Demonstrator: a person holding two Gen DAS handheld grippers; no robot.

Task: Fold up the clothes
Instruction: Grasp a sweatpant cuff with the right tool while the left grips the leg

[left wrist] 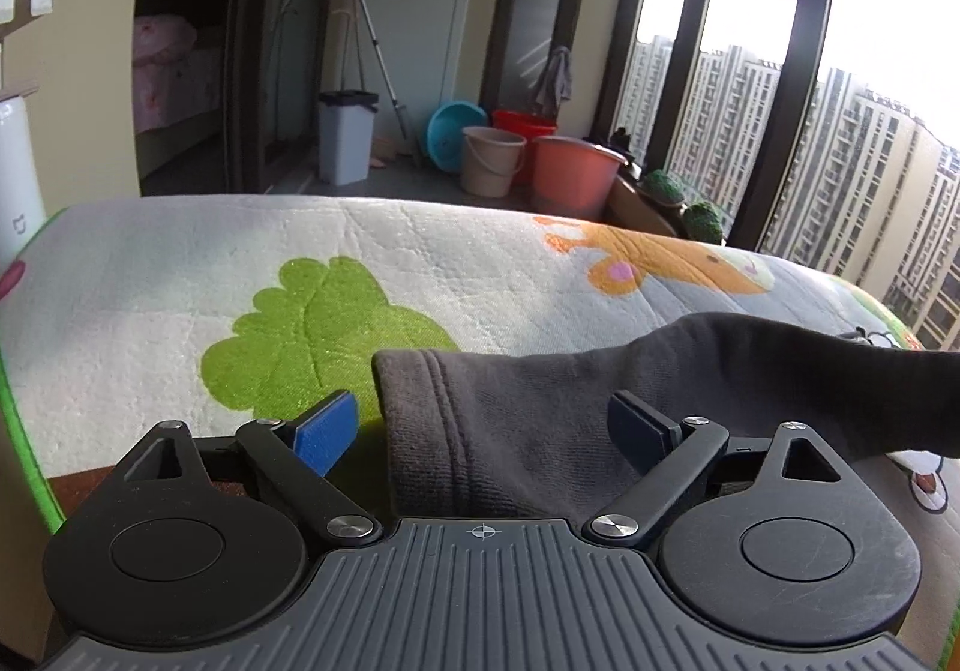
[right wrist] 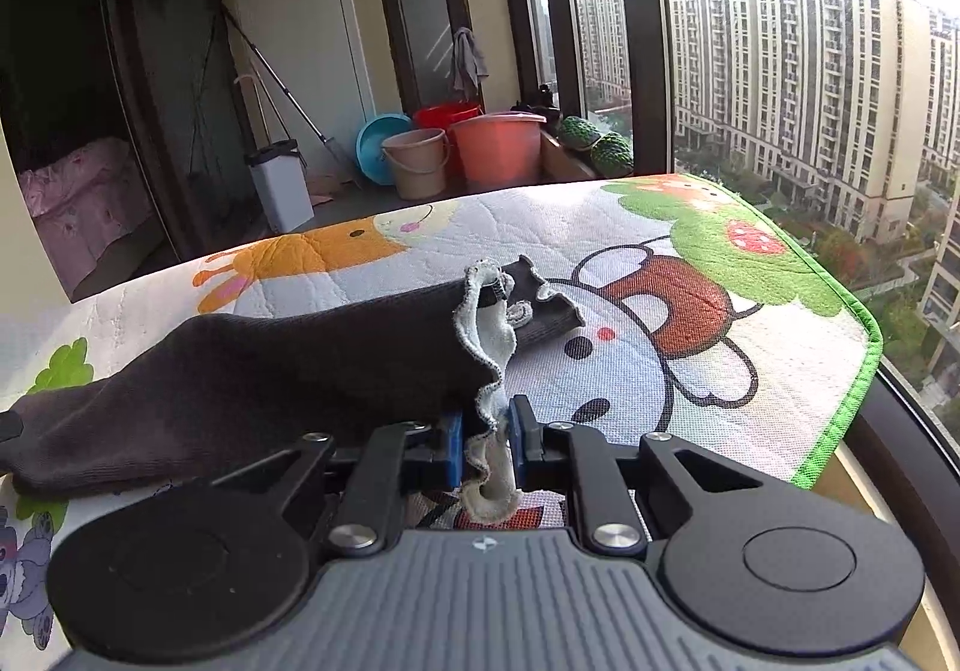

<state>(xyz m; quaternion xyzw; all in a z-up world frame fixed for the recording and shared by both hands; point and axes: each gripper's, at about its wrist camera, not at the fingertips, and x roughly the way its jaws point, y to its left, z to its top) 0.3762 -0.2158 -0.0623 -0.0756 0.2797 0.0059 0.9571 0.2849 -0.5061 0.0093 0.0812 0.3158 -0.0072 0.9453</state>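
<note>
Right gripper (right wrist: 486, 446) pinches the dark garment's (right wrist: 270, 365) frayed edge; left gripper (left wrist: 489, 425) spread wide around its hem.

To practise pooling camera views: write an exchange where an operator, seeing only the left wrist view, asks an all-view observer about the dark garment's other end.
Operator: My left gripper is open over the dark garment. Is the other end held?
Observer: Yes, the right gripper is shut on it.
Operator: What shows at that edge?
Observer: A pale lining, frilled, hanging between the fingers.
</note>
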